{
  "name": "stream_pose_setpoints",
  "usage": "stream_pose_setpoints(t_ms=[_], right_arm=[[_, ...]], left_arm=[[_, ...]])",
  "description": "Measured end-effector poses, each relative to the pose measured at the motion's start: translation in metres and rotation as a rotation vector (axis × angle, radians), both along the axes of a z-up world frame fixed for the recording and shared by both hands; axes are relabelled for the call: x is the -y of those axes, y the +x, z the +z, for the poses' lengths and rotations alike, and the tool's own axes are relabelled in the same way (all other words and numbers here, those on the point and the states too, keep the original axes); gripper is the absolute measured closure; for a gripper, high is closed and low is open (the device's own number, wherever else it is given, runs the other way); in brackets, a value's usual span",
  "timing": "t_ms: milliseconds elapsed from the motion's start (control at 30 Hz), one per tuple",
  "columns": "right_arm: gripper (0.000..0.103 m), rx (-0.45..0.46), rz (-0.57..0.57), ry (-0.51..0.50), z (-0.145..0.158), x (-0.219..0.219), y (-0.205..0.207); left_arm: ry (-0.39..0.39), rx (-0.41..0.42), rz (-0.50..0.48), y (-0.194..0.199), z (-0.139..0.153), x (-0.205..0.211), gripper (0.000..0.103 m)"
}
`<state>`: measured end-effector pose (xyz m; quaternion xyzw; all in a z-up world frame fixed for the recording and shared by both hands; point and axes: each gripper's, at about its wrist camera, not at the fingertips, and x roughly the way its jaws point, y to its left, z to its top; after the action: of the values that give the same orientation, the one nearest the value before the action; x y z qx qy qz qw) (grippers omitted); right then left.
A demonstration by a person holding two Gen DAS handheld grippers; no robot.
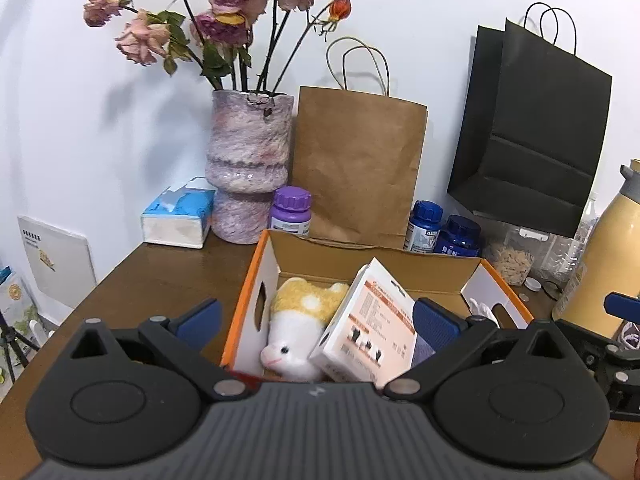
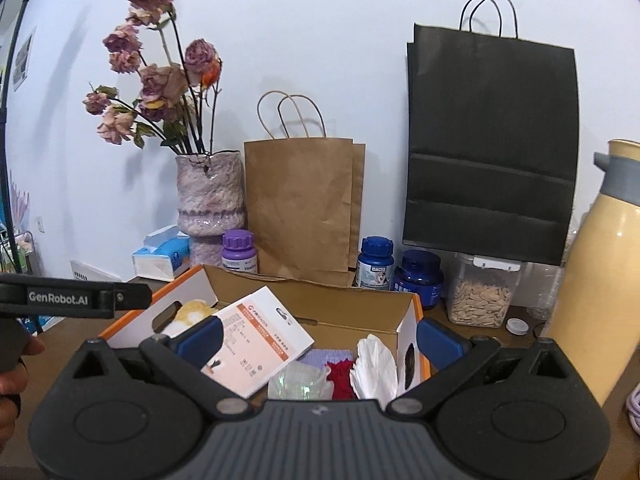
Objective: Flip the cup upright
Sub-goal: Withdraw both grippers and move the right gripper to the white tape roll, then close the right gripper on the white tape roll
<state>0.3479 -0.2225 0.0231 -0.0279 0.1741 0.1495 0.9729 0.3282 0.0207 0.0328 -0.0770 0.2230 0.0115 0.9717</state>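
Observation:
No cup shows plainly in either view. A crumpled clear, shiny thing (image 2: 300,384) lies in the open cardboard box (image 2: 360,304); I cannot tell whether it is a cup. My left gripper (image 1: 318,320) hangs open over the box (image 1: 248,288), above a plush toy (image 1: 298,332) and a white packet (image 1: 372,328), holding nothing. My right gripper (image 2: 320,340) is open over the same box, above the packet (image 2: 260,340), a red cloth (image 2: 340,380) and a white glove (image 2: 374,368). Its fingers are empty.
Behind the box on the brown table (image 1: 172,276) stand a vase of dried roses (image 1: 248,168), a tissue pack (image 1: 178,220), a brown paper bag (image 1: 360,168), a black bag (image 2: 492,140), pill bottles (image 2: 376,264), a seed jar (image 2: 480,296) and a yellow flask (image 2: 596,288). A hand (image 2: 12,380) is at the left.

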Motion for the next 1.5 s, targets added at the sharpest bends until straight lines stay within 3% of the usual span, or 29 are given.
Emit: stream_pose_setpoints(t_ms=[467, 1033, 1100, 1300, 1400, 1433, 1500], right_arm=[[0.0, -0.008, 0.031, -0.037, -0.01, 0.004, -0.083], [0.003, -0.129, 0.039, -0.074, -0.078, -0.007, -0.141], [0.008, -0.132, 0.037, -0.087, -0.082, -0.011, -0.138], [0.037, -0.151, 0.013, -0.077, -0.091, -0.017, -0.126], [0.062, -0.162, 0.01, -0.081, -0.095, -0.019, -0.122], [0.077, -0.169, 0.015, -0.084, -0.096, -0.019, -0.121], [0.078, -0.164, 0.034, -0.055, -0.096, -0.016, -0.122]], left_arm=[[-0.006, -0.028, -0.018, -0.073, -0.004, 0.001, 0.0], [0.027, -0.101, -0.009, -0.145, -0.042, -0.009, 0.0], [0.022, -0.105, -0.007, -0.151, -0.044, -0.012, 0.0], [0.002, -0.113, 0.0, -0.16, -0.049, -0.017, 0.0], [-0.004, -0.118, -0.001, -0.162, -0.05, -0.016, 0.0], [-0.006, -0.119, -0.002, -0.162, -0.05, -0.016, 0.0], [-0.007, -0.119, -0.004, -0.164, -0.05, -0.015, 0.0]])
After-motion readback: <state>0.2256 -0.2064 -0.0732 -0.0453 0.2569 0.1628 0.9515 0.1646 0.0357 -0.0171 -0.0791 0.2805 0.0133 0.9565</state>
